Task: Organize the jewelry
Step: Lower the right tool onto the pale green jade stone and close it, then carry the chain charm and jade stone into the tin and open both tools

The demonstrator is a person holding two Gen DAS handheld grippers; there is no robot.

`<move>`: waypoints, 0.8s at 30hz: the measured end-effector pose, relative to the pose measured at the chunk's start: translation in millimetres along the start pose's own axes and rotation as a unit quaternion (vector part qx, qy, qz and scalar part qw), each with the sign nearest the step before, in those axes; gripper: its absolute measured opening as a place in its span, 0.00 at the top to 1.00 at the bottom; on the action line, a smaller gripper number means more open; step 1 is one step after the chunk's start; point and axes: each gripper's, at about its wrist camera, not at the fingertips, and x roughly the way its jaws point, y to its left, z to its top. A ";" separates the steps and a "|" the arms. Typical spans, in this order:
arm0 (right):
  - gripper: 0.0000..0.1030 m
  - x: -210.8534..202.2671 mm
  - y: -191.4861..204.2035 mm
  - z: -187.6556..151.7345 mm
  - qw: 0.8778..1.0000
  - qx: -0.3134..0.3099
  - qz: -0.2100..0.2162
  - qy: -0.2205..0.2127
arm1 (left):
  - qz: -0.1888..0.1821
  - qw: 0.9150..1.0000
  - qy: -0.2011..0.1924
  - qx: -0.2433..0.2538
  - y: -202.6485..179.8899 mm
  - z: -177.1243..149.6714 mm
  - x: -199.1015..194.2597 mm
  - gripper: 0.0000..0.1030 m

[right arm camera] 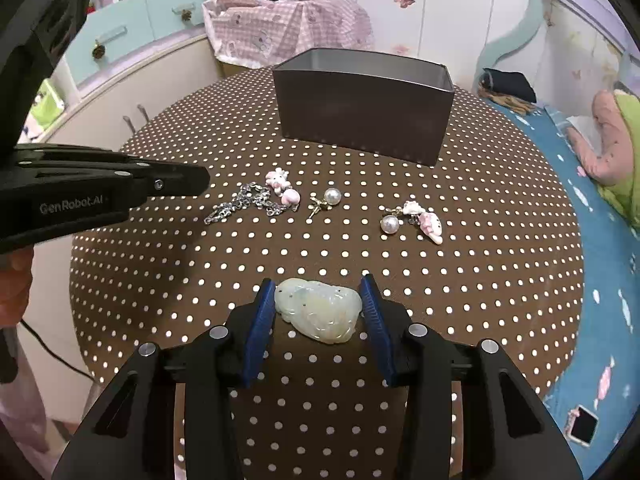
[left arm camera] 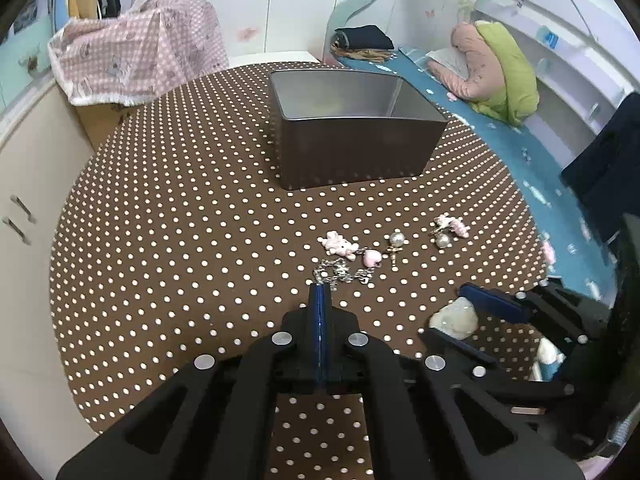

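Note:
A pale green carved jade pendant (right arm camera: 318,310) lies near the front of the dotted brown table (right arm camera: 480,280). My right gripper (right arm camera: 318,300) is shut on it, one blue pad against each side. From the left wrist view this gripper (left arm camera: 446,312) sits at the lower right with the pendant (left arm camera: 454,316) between its fingers. My left gripper (left arm camera: 320,290) is shut with nothing between its pads, its tips just short of a silver chain bracelet (left arm camera: 342,272) with pink charms (right arm camera: 280,184). Beside it lie a pearl earring (right arm camera: 330,198) and a pearl-and-pink-charm piece (right arm camera: 414,218).
An open grey metal tin (right arm camera: 360,120) stands at the back of the table, its inside looking bare in the left wrist view (left arm camera: 340,100). A blue bed (right arm camera: 600,280) with a phone (right arm camera: 582,424) runs along the right. Pink checked cloth (right arm camera: 280,28) and cabinets stand behind.

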 end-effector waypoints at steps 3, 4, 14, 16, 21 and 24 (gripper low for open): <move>0.58 -1.2 -3.1 2.1 1.000 0.016 0.007 0.003 | -0.007 1.000 0.012 0.006 -2.9 -1.3 10.8 0.82; 0.58 -1.1 -6.1 2.5 1.000 0.019 0.006 0.004 | -0.004 1.000 0.016 0.007 -6.7 1.0 16.6 0.61; 0.58 0.5 -27.5 5.8 0.999 0.041 -0.013 0.005 | 0.018 0.999 0.029 0.031 -21.2 10.7 28.4 0.94; 0.58 0.6 -29.2 5.5 0.999 0.045 -0.012 0.005 | 0.011 0.999 0.030 0.019 -12.8 12.2 26.6 0.94; 0.58 -2.8 -28.3 6.6 0.999 0.048 -0.012 -0.002 | 0.000 1.000 0.018 -0.004 0.4 13.1 7.5 0.94; 0.58 -6.1 -29.9 10.2 0.999 0.049 -0.016 -0.008 | 0.005 1.000 0.003 -0.013 11.0 9.9 2.0 0.94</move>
